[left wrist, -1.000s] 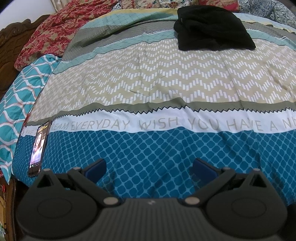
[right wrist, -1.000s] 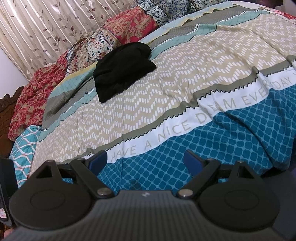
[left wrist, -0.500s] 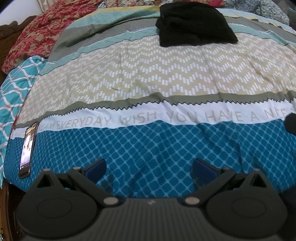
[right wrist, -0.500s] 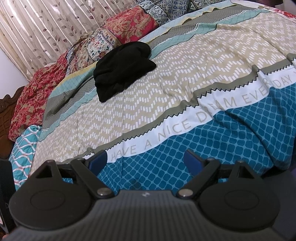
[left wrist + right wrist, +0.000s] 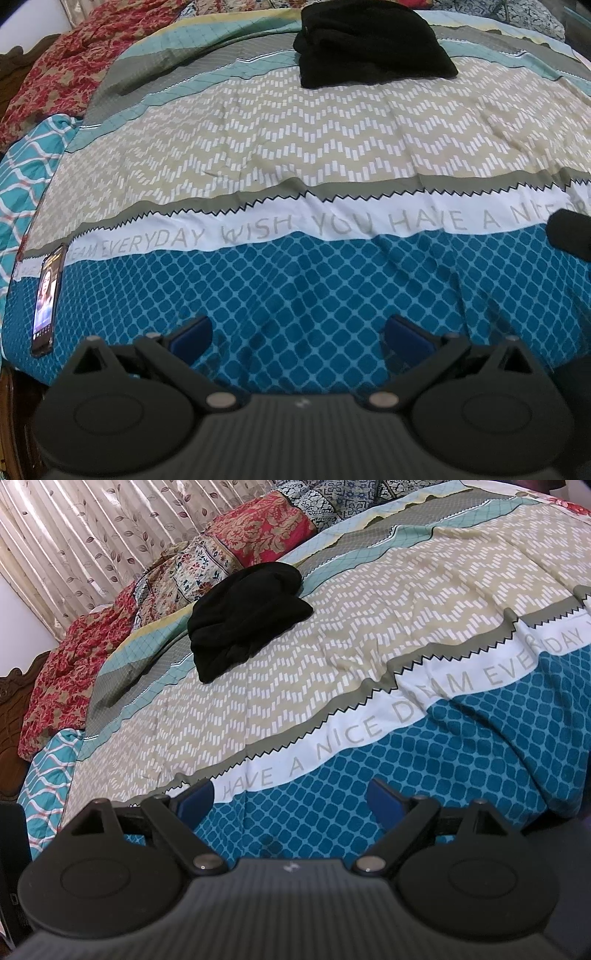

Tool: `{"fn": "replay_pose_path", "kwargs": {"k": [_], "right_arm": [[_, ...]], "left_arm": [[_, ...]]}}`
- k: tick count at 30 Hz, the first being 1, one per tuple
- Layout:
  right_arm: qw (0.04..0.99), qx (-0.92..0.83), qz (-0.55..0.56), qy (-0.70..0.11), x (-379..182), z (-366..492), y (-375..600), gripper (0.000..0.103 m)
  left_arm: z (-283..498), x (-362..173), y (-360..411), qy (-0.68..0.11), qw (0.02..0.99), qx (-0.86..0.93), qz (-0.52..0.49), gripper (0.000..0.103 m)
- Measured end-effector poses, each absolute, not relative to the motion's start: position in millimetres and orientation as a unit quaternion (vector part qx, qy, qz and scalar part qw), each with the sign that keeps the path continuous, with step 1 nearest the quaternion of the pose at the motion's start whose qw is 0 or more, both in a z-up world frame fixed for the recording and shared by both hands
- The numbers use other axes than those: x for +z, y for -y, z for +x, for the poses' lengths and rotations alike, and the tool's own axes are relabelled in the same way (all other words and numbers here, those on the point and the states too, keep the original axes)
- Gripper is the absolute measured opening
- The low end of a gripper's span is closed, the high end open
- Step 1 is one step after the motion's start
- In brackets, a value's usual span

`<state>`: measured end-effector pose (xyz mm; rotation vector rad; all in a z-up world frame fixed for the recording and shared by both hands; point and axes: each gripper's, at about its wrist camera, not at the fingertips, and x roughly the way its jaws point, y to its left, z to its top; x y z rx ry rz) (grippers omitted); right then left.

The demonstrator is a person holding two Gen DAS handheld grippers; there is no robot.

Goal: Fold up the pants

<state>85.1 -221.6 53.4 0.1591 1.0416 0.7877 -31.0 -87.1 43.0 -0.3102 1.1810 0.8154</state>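
Both claws are hanging over the near edge of the bed (image 5: 332, 155), above the blue checked band of the bedspread. The left claw (image 5: 297, 332) is standing released, its blue pads wide apart with nothing between them, and the right claw (image 5: 291, 797) is the same, spread and empty.

The black pants (image 5: 369, 44) are lying bunched in a heap at the far side of the bed, well apart from both claws, close to the patterned pillows (image 5: 258, 528). A phone (image 5: 46, 299) is lying lit at the near left edge.

As I judge it, the folding is not yet begun; this is the reach. The next move is calling for both claws to travel across to the heap, find the waistband or a leg edge, and draw the pants out flat.
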Motion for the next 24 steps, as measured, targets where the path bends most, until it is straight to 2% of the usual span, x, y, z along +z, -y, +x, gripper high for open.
{"fn": "replay_pose_path", "kwargs": {"k": [24], "right_arm": [[0.793,0.377,0.068,-0.474,55.9,86.2,221.4,0.092]], "left_arm": [[-29.8,46.7,88.6,-0.534,0.747,0.367,-0.147,0.103]]}}
